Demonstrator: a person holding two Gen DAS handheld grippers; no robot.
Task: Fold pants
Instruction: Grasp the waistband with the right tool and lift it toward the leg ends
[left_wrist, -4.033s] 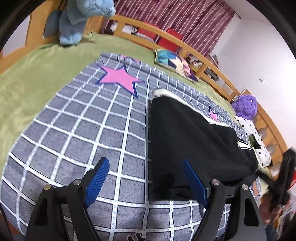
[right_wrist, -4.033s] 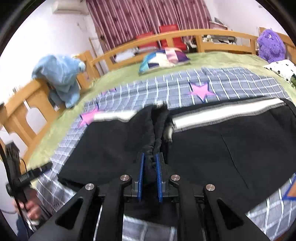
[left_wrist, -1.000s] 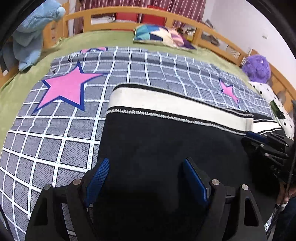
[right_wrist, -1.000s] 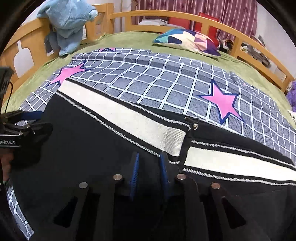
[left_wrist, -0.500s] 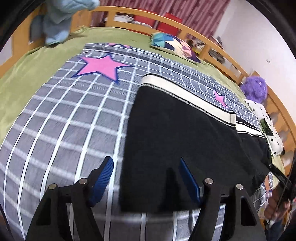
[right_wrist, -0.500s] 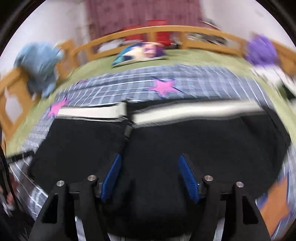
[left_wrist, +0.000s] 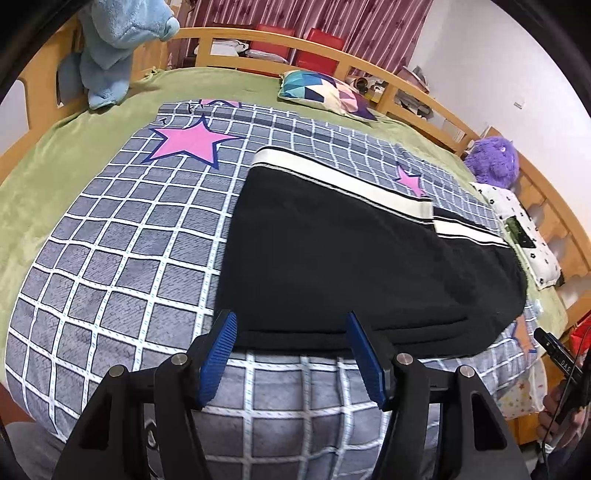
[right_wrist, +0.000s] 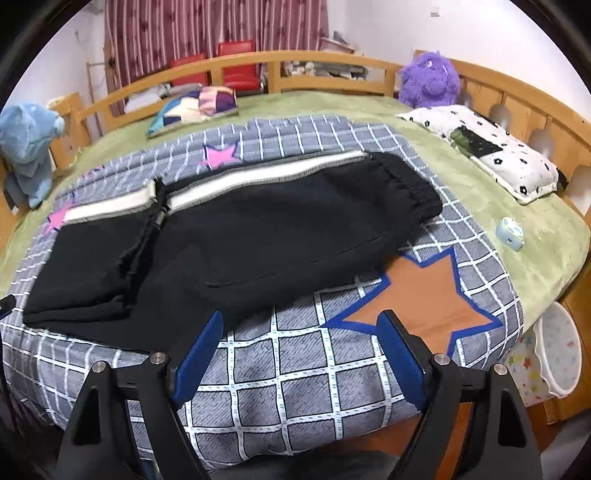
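Beyond both gaping, empty claws (left_wrist: 291, 354) (right_wrist: 301, 354): folded pants (right_wrist: 229, 236), elastic waistband only rightward.

Bare blanket (right_wrist: 295, 373) lies between the right fingers (right_wrist: 197, 349); the pants (right_wrist: 258, 236) lie just ahead.

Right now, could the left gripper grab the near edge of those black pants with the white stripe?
Probably yes. The left gripper is open, and the near hem of the black pants lies flat just ahead of its jaws on the checked blanket, with nothing between.
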